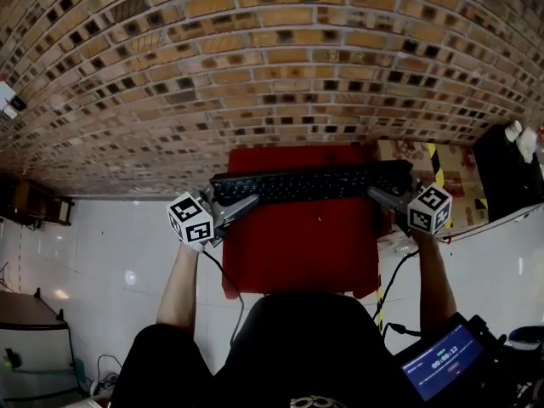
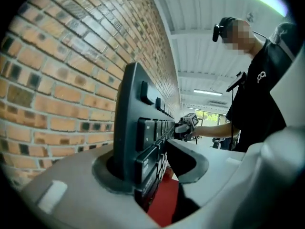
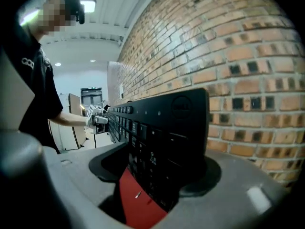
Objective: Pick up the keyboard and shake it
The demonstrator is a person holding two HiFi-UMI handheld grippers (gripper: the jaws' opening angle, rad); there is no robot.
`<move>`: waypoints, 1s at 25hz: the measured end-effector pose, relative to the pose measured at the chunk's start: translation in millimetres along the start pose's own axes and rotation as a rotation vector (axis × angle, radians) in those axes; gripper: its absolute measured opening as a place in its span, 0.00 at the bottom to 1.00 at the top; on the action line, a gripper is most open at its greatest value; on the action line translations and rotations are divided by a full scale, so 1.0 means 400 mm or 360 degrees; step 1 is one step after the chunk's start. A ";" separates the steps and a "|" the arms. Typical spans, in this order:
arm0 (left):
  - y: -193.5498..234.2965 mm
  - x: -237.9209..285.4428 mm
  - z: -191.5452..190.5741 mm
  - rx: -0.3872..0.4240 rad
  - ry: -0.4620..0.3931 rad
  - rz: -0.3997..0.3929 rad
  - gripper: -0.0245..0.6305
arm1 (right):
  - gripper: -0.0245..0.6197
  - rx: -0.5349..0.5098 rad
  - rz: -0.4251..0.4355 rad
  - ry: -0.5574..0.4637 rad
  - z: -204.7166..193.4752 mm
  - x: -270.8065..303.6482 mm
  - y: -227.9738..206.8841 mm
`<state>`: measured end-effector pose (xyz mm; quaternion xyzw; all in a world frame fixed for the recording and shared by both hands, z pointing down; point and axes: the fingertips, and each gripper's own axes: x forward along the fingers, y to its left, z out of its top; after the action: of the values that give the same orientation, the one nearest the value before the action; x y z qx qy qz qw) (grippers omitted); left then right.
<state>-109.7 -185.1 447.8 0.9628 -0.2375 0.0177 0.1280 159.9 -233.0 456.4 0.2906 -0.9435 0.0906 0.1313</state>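
A black keyboard (image 1: pixel 310 184) is held up over the far edge of a red tabletop (image 1: pixel 297 253), close to the brick wall. It stands on edge, its keys facing the person and its back toward the bricks. My left gripper (image 1: pixel 249 201) has the keyboard's left end (image 2: pixel 128 123) between its jaws, with the pads against the back and the key side. My right gripper (image 1: pixel 379 194) is clamped the same way on the right end (image 3: pixel 167 128), near the round logo. Each gripper view shows the other gripper at the keyboard's far end.
The brick wall (image 1: pixel 255 58) rises directly behind the keyboard. A cardboard box with yellow-black tape (image 1: pixel 425 161) and a black cabinet (image 1: pixel 510 177) stand at the right. A lit screen (image 1: pixel 442 359) sits at bottom right. A cable (image 1: pixel 231 300) hangs down by the left arm.
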 end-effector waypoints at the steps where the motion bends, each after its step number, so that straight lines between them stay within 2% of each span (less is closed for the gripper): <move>1: -0.007 -0.002 0.019 0.0038 -0.0019 -0.0005 0.36 | 0.52 -0.0048 -0.0017 -0.0034 0.021 -0.011 0.005; 5: -0.032 0.003 0.071 0.0126 -0.0068 -0.0053 0.38 | 0.52 -0.0144 -0.0048 -0.0112 0.078 -0.037 0.004; 6: -0.040 0.010 0.080 0.0131 -0.0075 -0.0075 0.62 | 0.51 -0.0142 -0.0051 -0.0113 0.083 -0.042 -0.001; 7: -0.044 0.017 0.087 0.0136 -0.0082 -0.0079 0.71 | 0.52 -0.0140 -0.0056 -0.0114 0.085 -0.048 -0.005; 8: -0.043 0.022 0.094 0.0146 -0.0092 -0.0058 0.69 | 0.51 -0.0147 -0.0066 -0.0117 0.088 -0.055 -0.005; 9: -0.039 0.025 0.102 0.0160 -0.0107 -0.0016 0.62 | 0.51 -0.0161 -0.0079 -0.0125 0.091 -0.063 -0.002; 10: -0.034 0.026 0.109 0.0174 -0.0128 0.0033 0.59 | 0.51 -0.0181 -0.0094 -0.0136 0.096 -0.070 0.004; 14: -0.010 0.022 0.138 0.0268 -0.0219 0.0184 0.57 | 0.51 -0.0297 -0.0152 -0.0203 0.135 -0.086 0.014; 20: -0.043 0.001 0.236 0.0414 -0.0324 0.0256 0.60 | 0.52 -0.0535 -0.0220 -0.0333 0.241 -0.122 0.051; 25: -0.035 -0.013 0.273 0.0552 -0.0352 0.0363 0.62 | 0.53 -0.0581 -0.0248 -0.0389 0.280 -0.112 0.060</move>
<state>-110.9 -198.5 338.5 0.9333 -0.3508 -0.0329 -0.0690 159.9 -217.7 334.5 0.3428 -0.9278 -0.1278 0.0731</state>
